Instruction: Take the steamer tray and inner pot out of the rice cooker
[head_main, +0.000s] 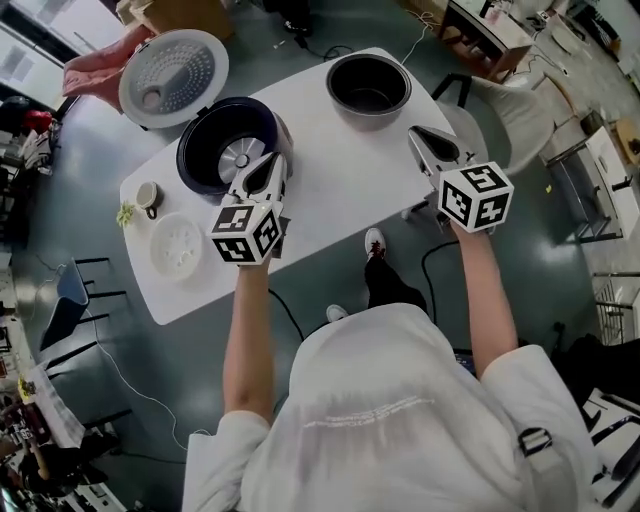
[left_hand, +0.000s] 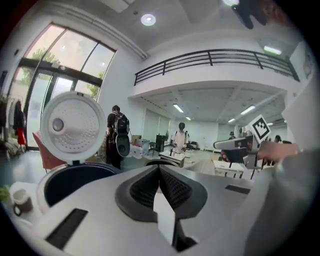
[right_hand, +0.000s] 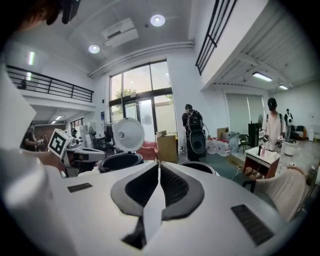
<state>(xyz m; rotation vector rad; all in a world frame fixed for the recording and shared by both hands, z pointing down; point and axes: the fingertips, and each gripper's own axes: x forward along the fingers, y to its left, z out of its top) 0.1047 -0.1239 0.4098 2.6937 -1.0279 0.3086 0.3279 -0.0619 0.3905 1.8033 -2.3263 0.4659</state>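
Note:
The dark blue rice cooker (head_main: 228, 145) stands on the white table (head_main: 330, 190) with its lid (head_main: 173, 77) swung open and no pot inside. The black inner pot (head_main: 368, 88) sits on the table's far right part. The white steamer tray (head_main: 178, 245) lies flat near the table's left front. My left gripper (head_main: 277, 160) hovers above the cooker's right side, shut and empty. My right gripper (head_main: 415, 133) hangs over the table's right edge, near the pot, shut and empty. The left gripper view shows its closed jaws, the lid (left_hand: 72, 125) and the cooker (left_hand: 75, 177). The right gripper view shows closed jaws and the pot (right_hand: 197, 166).
A small cup (head_main: 147, 195) and a green scrap (head_main: 125, 213) lie left of the steamer tray. A pink chair (head_main: 95, 65) stands behind the lid. Another chair (head_main: 500, 110) and desks stand to the right, cables run across the floor, and people stand far back in the hall.

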